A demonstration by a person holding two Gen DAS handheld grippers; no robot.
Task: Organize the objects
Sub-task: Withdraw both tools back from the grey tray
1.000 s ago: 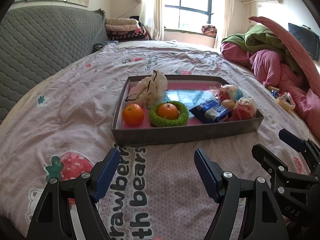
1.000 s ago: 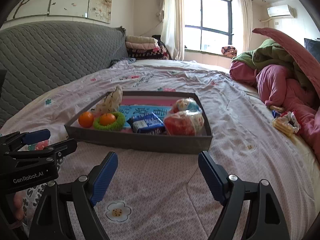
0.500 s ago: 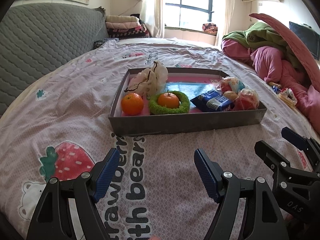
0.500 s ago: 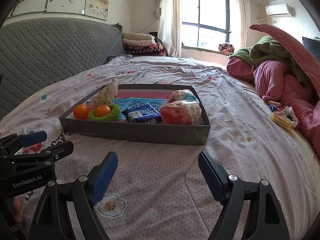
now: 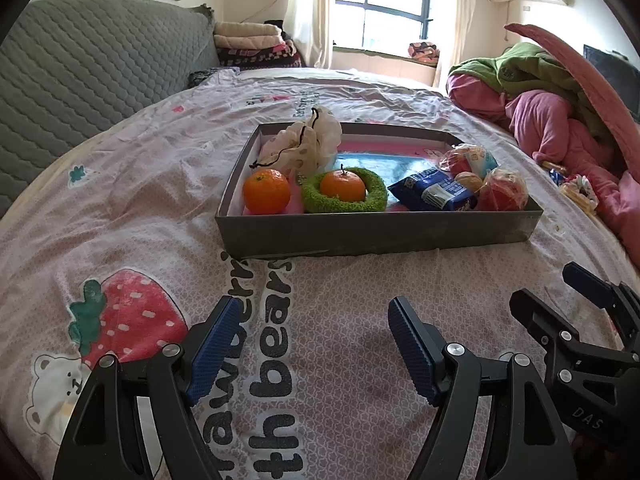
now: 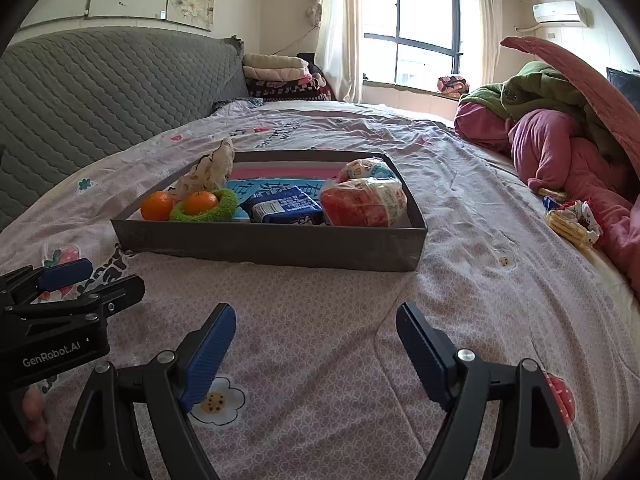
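Observation:
A grey shallow box [image 5: 376, 234] [image 6: 280, 244] lies on the bed. Inside it are an orange [image 5: 266, 191] [image 6: 157, 207], a second orange [image 5: 343, 185] sitting in a green fuzzy ring [image 5: 372, 196] [image 6: 226, 205], a spotted cloth pouch [image 5: 304, 144] [image 6: 208, 168], a blue packet [image 5: 434, 194] [image 6: 286, 208] and red wrapped snacks [image 5: 502, 190] [image 6: 362, 202]. My left gripper [image 5: 312, 344] hovers open over the bedspread short of the box, nothing between its fingers. My right gripper [image 6: 316, 348] is also open and empty, nearer the box's right half.
The bedspread [image 5: 120, 208] carries strawberry and bear prints. A heap of pink and green bedding [image 6: 560, 136] rises at the right, with snack packets [image 6: 570, 220] beside it. A grey quilted headboard [image 5: 80, 64] stands at the left; folded blankets [image 6: 276, 76] lie by the window.
Both views have tilted down a little and drawn slightly closer to the box. Both grippers stay open; nothing in the box has moved.

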